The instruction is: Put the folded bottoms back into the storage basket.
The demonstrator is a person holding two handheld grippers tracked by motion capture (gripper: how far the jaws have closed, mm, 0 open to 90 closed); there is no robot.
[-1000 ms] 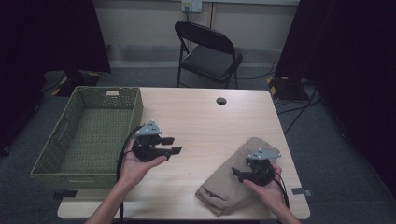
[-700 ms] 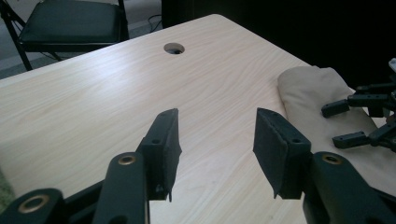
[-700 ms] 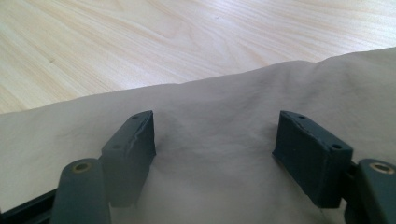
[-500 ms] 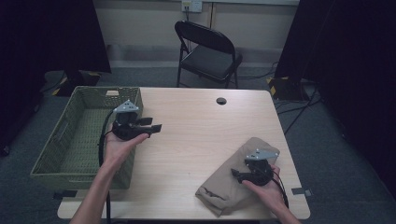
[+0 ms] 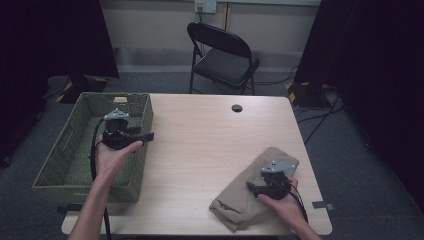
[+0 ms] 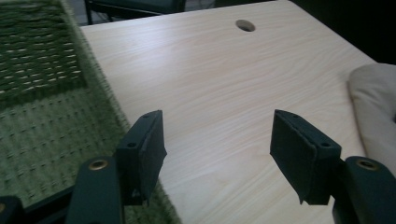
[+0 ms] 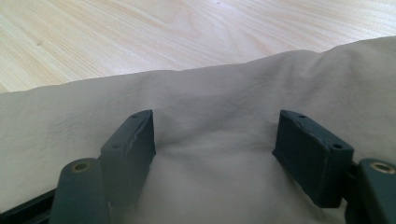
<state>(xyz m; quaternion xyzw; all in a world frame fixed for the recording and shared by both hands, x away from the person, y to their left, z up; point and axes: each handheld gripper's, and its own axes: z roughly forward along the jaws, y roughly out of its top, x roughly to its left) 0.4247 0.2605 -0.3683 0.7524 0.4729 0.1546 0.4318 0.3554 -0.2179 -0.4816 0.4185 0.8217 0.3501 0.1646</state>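
My left gripper (image 5: 148, 135) hovers over the right rim of the green woven basket (image 5: 75, 150), jaws pointing right toward the table. In the left gripper view the left gripper (image 6: 217, 135) has nothing between its jaws, which have just been opening, and the basket (image 6: 42, 93) lies at the left. A folded beige cloth (image 5: 240, 197) lies at the table's front right. My right gripper (image 5: 252, 188) rests on it, pointing left. In the right gripper view the right gripper (image 7: 215, 135) stands open, its jaws set down into the cloth (image 7: 210, 88), which bulges between them without being pinched.
The light wooden table (image 5: 210, 145) has a round cable hole (image 5: 236, 108) near its far edge. A black folding chair (image 5: 220, 55) stands behind the table. Dark curtains hang on both sides of the room.
My left hand has carried its gripper from the middle of the table leftward and farther back to the basket's right rim. The right hand has stayed on the cloth.
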